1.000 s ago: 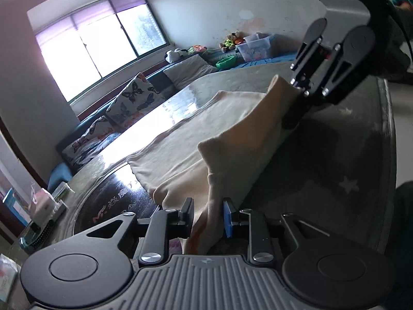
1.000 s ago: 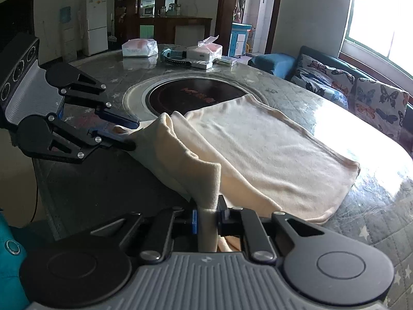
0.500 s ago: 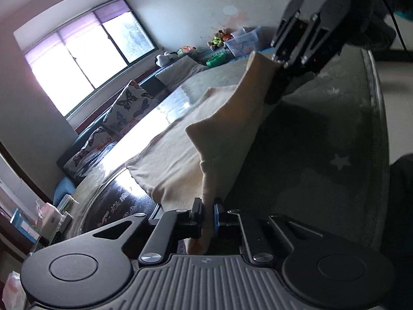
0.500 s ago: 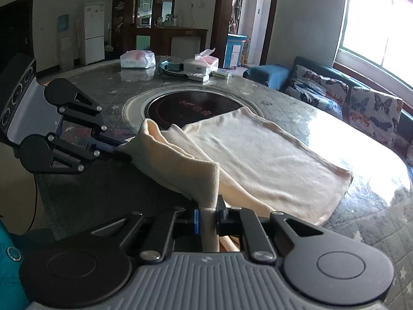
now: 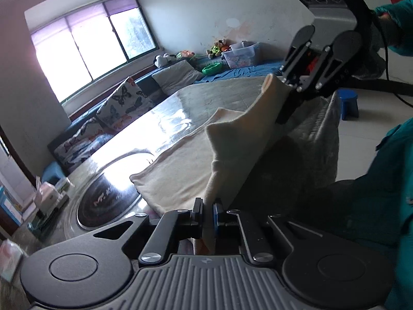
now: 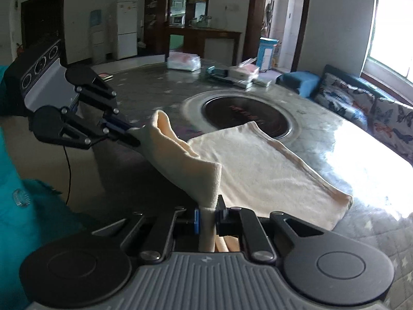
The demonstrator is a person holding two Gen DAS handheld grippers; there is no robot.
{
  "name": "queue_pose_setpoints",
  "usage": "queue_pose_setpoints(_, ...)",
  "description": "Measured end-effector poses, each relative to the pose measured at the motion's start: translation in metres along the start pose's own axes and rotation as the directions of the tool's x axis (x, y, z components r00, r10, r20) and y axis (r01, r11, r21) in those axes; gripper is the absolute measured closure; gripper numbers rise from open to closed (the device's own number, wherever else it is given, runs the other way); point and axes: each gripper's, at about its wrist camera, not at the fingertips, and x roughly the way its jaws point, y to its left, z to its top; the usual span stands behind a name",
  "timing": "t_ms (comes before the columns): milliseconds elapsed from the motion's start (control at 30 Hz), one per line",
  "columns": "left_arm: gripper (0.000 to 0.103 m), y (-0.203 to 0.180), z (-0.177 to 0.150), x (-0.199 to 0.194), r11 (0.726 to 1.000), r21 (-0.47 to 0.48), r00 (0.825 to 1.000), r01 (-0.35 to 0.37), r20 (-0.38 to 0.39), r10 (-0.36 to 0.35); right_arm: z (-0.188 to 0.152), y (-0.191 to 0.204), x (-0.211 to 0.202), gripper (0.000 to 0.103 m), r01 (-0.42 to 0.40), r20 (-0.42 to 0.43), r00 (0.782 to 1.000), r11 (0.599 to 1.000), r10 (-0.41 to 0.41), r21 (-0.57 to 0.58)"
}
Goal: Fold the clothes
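left gripper (image 5: pixel 207 213) clamps cloth (image 6: pixel 258 170) corner | right gripper (image 6: pixel 207 218) clamps other corner | lifted near edge between them, rest forward on counter (image 6: pixel 160 95)

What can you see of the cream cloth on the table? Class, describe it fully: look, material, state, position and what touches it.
The cream cloth is a plain, pale, soft garment or towel that looks like fleecy knit, with a hemmed band along one edge. Most of it lies flat on the grey quilted table, its far end beside the round dark inset. The near edge is lifted off the table and sags between two corners, one pinched in the left gripper, the other in the right gripper, both jaws shut on it.
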Motion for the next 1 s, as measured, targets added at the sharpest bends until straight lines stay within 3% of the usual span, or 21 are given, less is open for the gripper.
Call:
queue_pose_setpoints(167,0.096,0.01,0.01,0.013,0.999,-0.023,0.999,-0.048,0.019,0.049,0.004,-0.003,0.002,0.093,-0.005,0.0,1.0,0.999,0.005,0.036)
queue_pose_setpoints(400,0.096,0.039,0.038,0.061,0.995,-0.028,0.995,-0.095,0.028,0.096,0.024,-0.044,0.012,0.093,0.023,0.008,1.0,0.995,-0.024,0.094)
queue_pose_setpoints(700,0.096,0.089,0.057,0.164,0.989,-0.105,0.992,-0.104,-0.08,0.096,0.046,-0.128,0.065,0.093,0.051,-0.043,0.998,0.983,-0.045,0.175)
queue_pose_setpoints(933,0.096,0.104,0.049,0.216,0.978,-0.156,0.981,-0.135,-0.156,0.11,0.032,-0.17,0.116,0.091,0.121,-0.062,0.992,0.947,-0.107,0.297)
queue_pose_setpoints(1000,0.096,0.104,0.048,0.22,0.976,-0.164,0.979,-0.144,-0.168,0.116,0.024,-0.175,0.125,0.082,0.151,-0.054,0.989,0.933,-0.141,0.328)
